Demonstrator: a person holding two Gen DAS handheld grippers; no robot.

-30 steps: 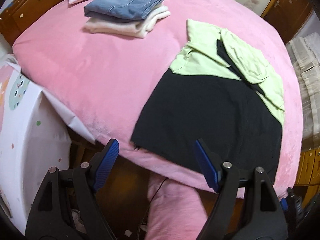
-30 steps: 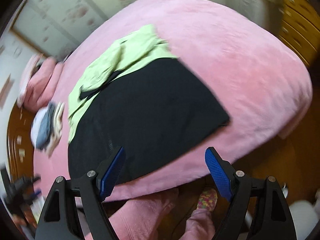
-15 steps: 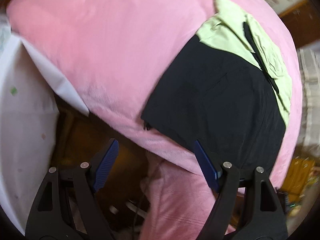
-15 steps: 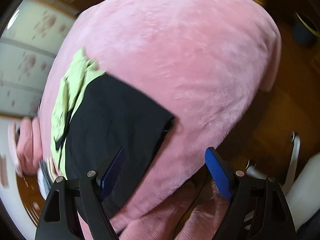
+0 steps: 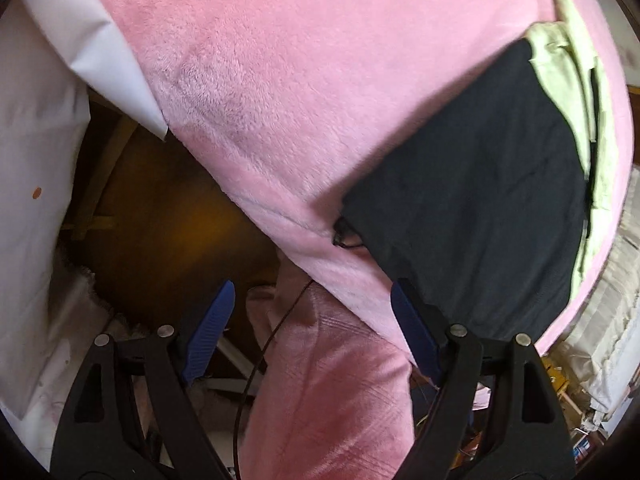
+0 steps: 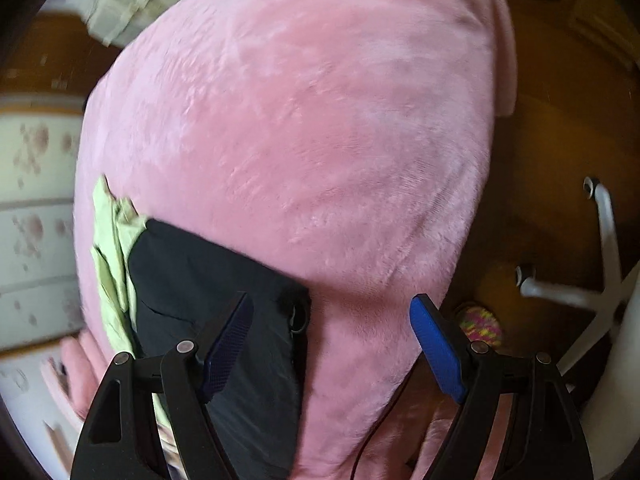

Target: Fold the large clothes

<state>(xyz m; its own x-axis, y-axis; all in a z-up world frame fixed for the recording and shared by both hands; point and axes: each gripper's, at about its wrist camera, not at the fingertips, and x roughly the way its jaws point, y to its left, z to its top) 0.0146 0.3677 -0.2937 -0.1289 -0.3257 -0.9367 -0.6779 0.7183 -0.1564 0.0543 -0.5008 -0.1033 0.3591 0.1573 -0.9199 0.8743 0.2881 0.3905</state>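
The black-and-green garment (image 5: 480,184) is lying flat on the pink bed (image 5: 304,80), its black hem at the bed's near edge. The left hand-held gripper (image 5: 316,328) and right hand-held gripper (image 6: 332,340) are hovering by that hem, each spread wide, pinching nothing.

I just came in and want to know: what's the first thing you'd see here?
The huge fluffy pink blanket fills almost everything. On it, near the edge, lies a black and light green jacket, spread flat. At the bottom, the left gripper and the right gripper both hang wide open, each just short of a lower corner of the jacket.
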